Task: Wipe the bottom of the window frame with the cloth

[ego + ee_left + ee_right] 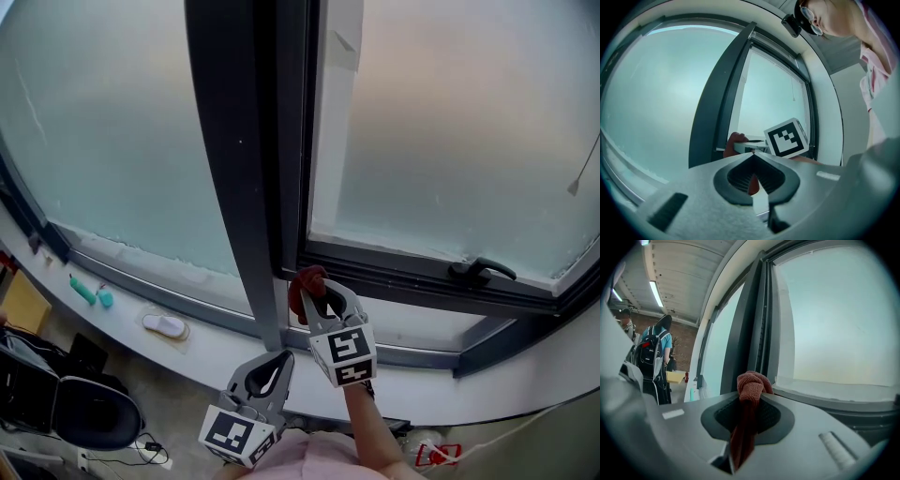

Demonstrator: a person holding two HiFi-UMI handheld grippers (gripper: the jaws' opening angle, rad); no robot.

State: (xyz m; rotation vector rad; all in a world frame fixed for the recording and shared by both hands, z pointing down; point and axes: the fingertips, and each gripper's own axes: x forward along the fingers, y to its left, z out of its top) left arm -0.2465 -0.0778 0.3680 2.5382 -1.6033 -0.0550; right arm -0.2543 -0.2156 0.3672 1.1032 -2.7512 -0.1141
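Note:
A red-brown cloth [306, 280] is bunched at the lower left corner of the right-hand window, against the dark bottom frame rail [422, 274]. My right gripper [317, 294] is shut on it. In the right gripper view the cloth [751, 384] sticks out past the jaws and hangs down between them, beside the frame's bottom ledge [834, 397]. My left gripper [284, 356] is lower and nearer me, below the sill, shut with nothing in it. In the left gripper view its tips [752, 155] meet, and beyond them are the cloth [733, 141] and the right gripper's marker cube [786, 137].
A broad dark mullion [234, 169] splits the two frosted panes. A black window handle [480, 270] lies on the rail to the right. On the white sill [216, 352] lie a white slipper-like thing [164, 325] and teal items [86, 292]. A person with a backpack [654, 357] stands behind.

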